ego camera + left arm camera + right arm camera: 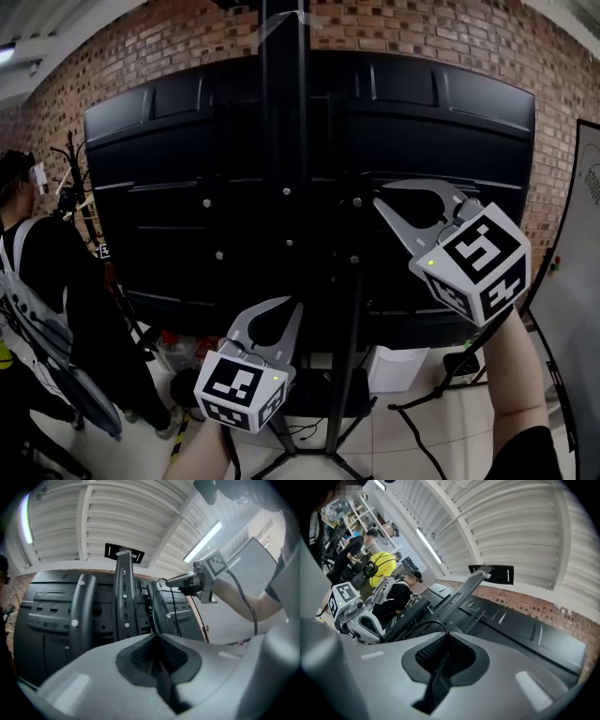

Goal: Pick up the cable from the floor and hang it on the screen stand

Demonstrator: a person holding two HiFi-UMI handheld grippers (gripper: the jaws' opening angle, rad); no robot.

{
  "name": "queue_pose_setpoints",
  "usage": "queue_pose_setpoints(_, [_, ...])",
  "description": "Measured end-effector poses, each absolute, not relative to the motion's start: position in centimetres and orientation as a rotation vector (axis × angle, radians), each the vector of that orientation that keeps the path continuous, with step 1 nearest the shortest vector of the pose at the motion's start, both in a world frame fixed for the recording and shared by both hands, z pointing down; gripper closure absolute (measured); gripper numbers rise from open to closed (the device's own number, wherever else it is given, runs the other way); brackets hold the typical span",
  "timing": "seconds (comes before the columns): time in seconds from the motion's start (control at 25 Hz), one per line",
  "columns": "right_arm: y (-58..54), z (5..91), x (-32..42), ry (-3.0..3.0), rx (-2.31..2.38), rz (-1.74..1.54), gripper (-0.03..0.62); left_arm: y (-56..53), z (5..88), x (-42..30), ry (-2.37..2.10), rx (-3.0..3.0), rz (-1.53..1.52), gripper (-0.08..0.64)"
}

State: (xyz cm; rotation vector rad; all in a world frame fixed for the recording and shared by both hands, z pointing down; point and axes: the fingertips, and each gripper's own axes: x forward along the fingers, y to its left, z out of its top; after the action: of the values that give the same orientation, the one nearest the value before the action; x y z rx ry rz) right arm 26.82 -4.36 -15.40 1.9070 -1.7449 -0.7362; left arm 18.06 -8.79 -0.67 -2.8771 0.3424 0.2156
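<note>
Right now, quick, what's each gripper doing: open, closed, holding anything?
Left gripper: fingers closed, nothing clearly between them.
Right gripper: fingers closed on the black cable.

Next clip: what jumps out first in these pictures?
A large black screen, seen from behind on its stand, fills the centre before a brick wall. The right gripper is up at its upper right, fingers shut on a black cable; the left gripper sits lower, at centre.

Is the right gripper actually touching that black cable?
Touching: the right gripper view shows the cable looping out from the closed jaws of the right gripper.
</note>
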Motion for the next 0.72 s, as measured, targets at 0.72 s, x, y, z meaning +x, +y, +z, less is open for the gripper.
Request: queue_pose_setpoints(0.72, [-8.8, -19.0, 33.7, -1.526, 2.007, -0.474, 0.572, -11.8, -7.3, 22.2, 0.297, -2.824, 0.27, 0.555])
